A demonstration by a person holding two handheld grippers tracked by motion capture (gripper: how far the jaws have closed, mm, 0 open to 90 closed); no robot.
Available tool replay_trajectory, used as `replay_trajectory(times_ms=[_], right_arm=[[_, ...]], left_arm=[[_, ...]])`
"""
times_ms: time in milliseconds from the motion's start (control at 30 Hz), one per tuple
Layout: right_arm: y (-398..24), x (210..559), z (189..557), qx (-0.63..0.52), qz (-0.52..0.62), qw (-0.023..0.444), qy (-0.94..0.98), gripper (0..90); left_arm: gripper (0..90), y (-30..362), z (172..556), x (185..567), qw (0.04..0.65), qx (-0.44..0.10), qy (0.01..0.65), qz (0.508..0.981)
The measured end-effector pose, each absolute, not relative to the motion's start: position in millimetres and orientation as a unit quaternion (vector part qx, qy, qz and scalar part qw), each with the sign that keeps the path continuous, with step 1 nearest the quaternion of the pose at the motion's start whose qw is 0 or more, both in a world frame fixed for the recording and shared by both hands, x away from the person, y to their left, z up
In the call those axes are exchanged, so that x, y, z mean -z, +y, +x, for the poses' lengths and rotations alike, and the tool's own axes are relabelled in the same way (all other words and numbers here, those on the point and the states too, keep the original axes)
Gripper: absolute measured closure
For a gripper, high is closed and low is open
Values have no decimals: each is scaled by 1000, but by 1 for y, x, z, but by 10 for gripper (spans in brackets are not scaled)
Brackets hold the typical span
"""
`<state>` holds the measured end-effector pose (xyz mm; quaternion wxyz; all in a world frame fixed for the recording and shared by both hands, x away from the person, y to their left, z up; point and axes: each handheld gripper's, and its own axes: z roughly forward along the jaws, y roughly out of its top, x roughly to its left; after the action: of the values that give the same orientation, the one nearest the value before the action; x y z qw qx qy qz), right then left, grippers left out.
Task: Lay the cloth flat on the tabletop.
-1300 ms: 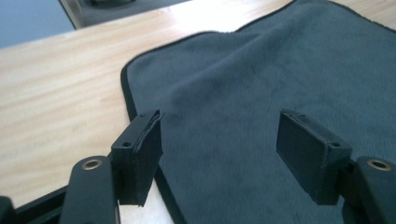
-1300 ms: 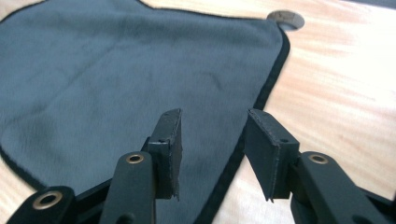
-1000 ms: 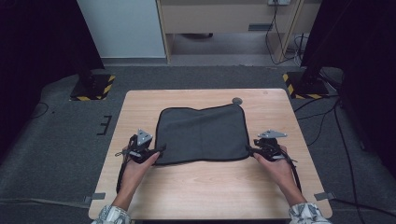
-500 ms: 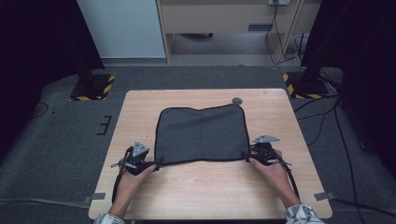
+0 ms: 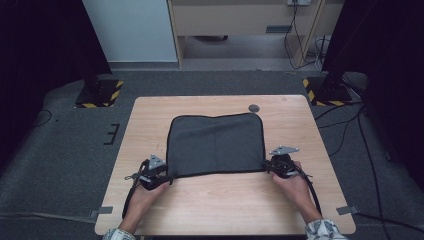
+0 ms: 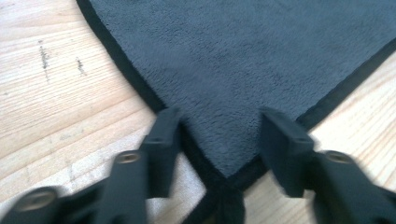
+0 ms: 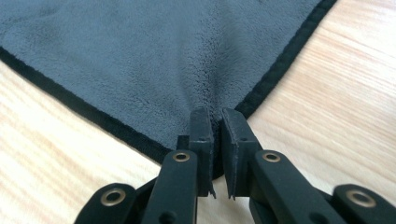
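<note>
One grey cloth (image 5: 215,146) spread flat mid-table (image 5: 225,205). Right gripper (image 7: 217,135) clamped on near right corner; left gripper (image 6: 219,135) closing, fingers not yet pinching near left corner. Wood top, grey carpet (image 5: 70,150).

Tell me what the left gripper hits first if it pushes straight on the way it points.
Most likely the grey cloth: its near corner already lies between the left gripper's jaws, which have just been closing and do not yet press it. Beyond is more cloth, flat on the table.
</note>
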<state>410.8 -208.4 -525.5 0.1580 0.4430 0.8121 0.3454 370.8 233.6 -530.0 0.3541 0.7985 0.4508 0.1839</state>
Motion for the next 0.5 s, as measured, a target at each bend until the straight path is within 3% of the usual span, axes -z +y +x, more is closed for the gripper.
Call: replay_trajectory(times_ms=[133, 300, 500], right_arm=[[-217, 523, 403, -344, 437, 155, 817, 849], [-225, 520, 393, -347, 436, 150, 817, 852], [-240, 517, 376, -347, 436, 148, 817, 854]], left_arm=[[680, 225, 369, 528, 348, -179, 441, 808], [793, 213, 366, 525, 340, -173, 435, 816], [823, 202, 361, 521, 340, -159, 421, 825]])
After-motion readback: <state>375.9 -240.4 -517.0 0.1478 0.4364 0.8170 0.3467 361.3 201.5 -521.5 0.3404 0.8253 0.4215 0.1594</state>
